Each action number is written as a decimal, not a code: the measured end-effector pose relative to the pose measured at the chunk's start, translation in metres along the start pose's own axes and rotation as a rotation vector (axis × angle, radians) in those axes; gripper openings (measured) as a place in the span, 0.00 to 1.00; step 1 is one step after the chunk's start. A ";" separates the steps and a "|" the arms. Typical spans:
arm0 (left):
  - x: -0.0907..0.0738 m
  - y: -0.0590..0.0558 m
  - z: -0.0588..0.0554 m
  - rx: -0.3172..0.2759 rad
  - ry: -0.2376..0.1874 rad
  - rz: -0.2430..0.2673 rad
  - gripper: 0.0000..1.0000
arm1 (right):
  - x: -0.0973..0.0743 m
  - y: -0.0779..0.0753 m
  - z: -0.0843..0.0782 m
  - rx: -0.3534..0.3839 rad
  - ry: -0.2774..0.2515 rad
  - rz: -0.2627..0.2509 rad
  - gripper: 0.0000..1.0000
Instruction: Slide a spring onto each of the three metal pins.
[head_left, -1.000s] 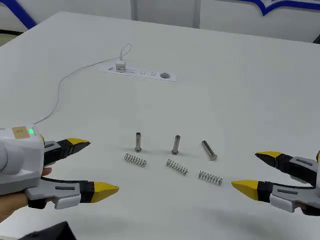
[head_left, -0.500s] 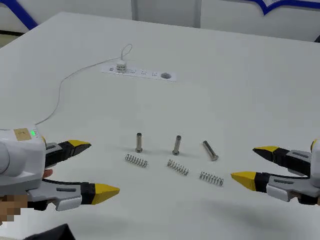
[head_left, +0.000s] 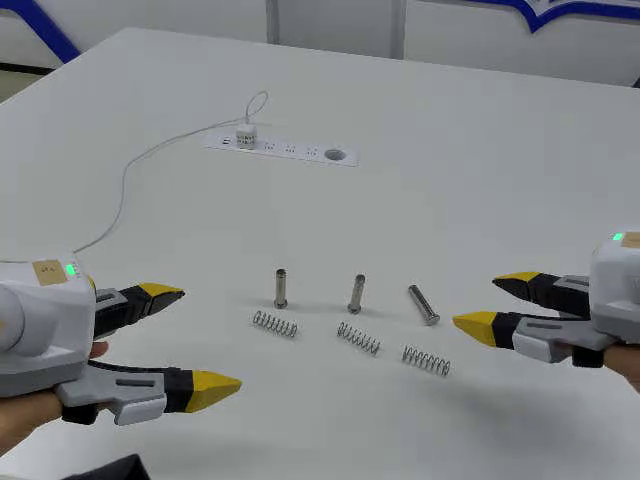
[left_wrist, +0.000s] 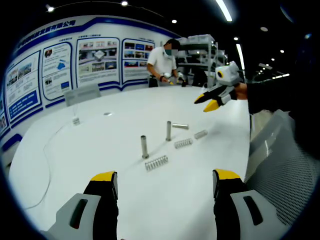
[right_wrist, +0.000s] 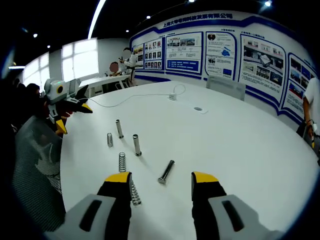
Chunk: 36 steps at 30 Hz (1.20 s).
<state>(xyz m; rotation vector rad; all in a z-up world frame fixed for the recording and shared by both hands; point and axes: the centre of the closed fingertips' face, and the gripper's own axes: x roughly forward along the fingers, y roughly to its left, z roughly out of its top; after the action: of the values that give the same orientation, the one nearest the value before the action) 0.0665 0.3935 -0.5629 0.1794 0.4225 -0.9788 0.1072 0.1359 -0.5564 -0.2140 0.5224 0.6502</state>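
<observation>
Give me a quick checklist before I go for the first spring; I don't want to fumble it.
1. Open and empty, left claw: ok.
2. Open and empty, right claw: ok.
3. Lying loose and apart, none on a pin yet, left spring, middle spring, right spring: ok.
4. Standing upright, left pin and middle pin: ok.
5. Standing upright, right pin: not ok, it lies on its side near the right claw.
6. Spring ends undamaged, fit to slide over a pin: cannot tell, too small to see.
</observation>
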 end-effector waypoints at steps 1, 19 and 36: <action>0.000 0.000 0.000 0.000 0.000 0.001 0.79 | 0.002 0.000 0.000 -0.005 0.007 0.000 0.48; -0.001 0.001 0.000 -0.005 -0.003 0.009 0.79 | 0.049 -0.013 -0.003 0.032 0.164 -0.031 0.30; 0.000 0.004 -0.002 -0.009 -0.001 0.013 0.78 | 0.084 -0.021 -0.015 0.066 0.283 -0.064 0.21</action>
<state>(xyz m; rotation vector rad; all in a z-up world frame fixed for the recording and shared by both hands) 0.0691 0.3960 -0.5645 0.1731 0.4246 -0.9639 0.1705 0.1583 -0.6123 -0.2613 0.8048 0.5420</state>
